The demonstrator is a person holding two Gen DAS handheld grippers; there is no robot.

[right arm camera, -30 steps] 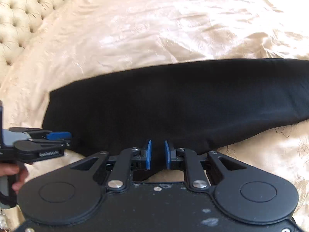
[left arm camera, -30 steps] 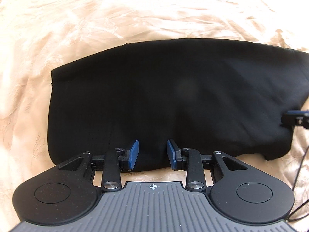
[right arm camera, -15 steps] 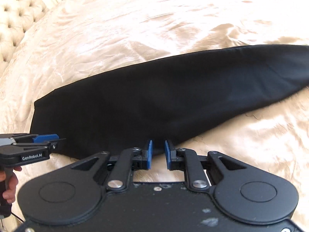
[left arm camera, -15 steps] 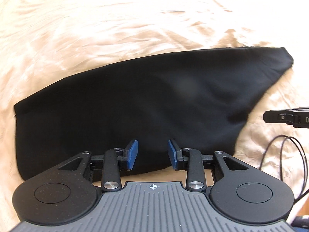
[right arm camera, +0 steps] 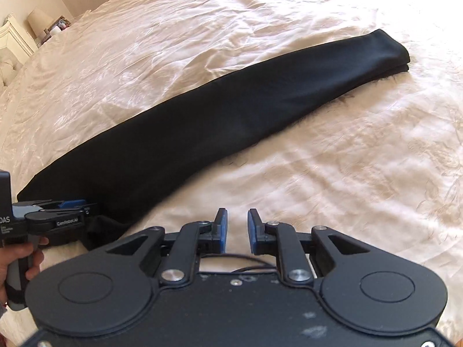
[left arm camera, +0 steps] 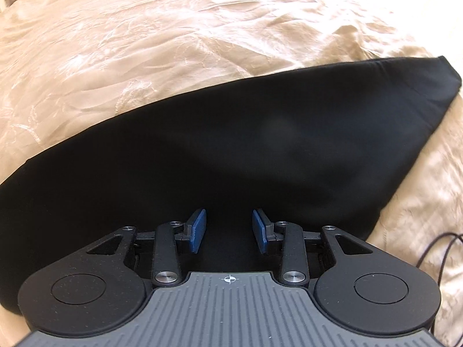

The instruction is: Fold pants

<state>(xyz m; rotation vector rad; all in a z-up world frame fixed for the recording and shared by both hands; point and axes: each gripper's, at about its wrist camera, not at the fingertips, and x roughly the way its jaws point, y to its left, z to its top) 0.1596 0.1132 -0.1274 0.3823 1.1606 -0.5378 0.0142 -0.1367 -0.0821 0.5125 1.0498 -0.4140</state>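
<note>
right wrist view: black pants [right arm camera: 220,115], folded lengthwise into one long strip, lie flat on the cream satin bedspread [right arm camera: 332,188], running from near left to far right. left gripper [left arm camera: 228,228] hovers over their wide near end, jaws spread, empty. right gripper [right arm camera: 236,228] hovers over bare bedspread beside them, jaws slightly parted, pinching nothing.

Strong daylight makes glare on the satin bedspread [right arm camera: 289,14], nearly white at the far side. The black pants [left arm camera: 231,150] show almost no detail. The fisheye bends the picture edges
</note>
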